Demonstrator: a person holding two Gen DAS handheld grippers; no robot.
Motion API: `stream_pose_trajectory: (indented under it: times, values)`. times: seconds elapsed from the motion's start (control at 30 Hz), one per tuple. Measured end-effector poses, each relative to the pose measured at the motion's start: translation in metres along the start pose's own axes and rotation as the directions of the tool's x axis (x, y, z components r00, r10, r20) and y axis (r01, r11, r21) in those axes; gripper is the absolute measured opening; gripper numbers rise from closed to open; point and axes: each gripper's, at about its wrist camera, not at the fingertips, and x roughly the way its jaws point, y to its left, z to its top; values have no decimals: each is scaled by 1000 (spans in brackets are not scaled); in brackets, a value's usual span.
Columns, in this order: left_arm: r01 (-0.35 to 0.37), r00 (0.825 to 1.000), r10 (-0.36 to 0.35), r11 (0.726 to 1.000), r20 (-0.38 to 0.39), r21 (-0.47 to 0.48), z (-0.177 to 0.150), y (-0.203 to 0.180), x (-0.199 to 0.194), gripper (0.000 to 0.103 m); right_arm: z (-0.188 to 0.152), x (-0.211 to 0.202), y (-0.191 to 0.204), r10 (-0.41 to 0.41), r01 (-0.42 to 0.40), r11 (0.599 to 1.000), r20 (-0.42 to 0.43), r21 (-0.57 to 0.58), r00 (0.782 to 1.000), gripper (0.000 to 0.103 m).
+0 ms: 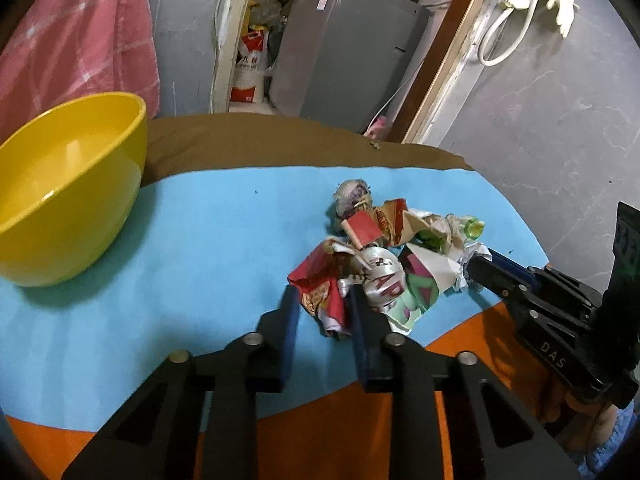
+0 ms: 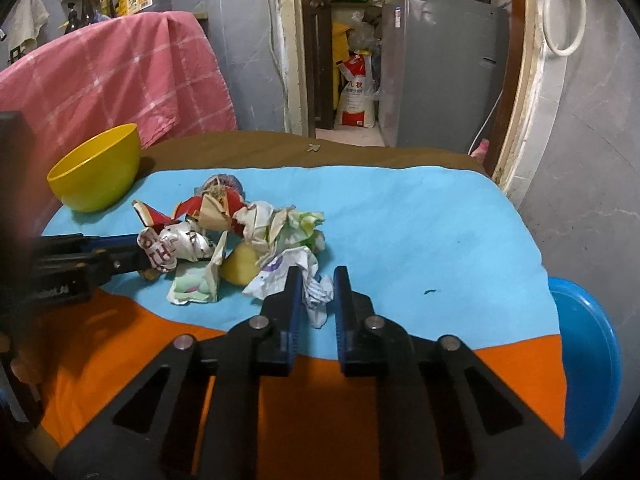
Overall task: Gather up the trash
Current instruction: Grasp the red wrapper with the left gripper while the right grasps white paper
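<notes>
Left wrist view: close, angled down, facing trash pile (image 1: 392,256) from its left. Right wrist view: close, angled down, from right. Shared: pile, yellow bowl (image 2: 96,170), blue cloth (image 2: 420,232).

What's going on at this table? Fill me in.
A person is clearing a pile of crumpled wrappers off a blue mat with two hand-held grippers. The left gripper has closed on a red wrapper at the pile's near edge. The right gripper has closed on a white crumpled paper on the pile's other side. Neither piece looks lifted yet. A yellow bowl stands empty at the left.
</notes>
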Motion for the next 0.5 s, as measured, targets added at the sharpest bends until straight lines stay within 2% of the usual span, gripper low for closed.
stream_pose_trajectory:
  times: [0.2, 0.5]
  values:
    - [3, 1000, -3, 1000, -2, 1, -2, -2, -5, 12, -4, -5, -1, 1, -1, 1000, 18, 5, 1000, 14]
    - [42, 999, -42, 999, 8, -19, -13, -4, -21, 11, -18, -20, -8, 24, -26, 999, 60, 38, 998, 13]
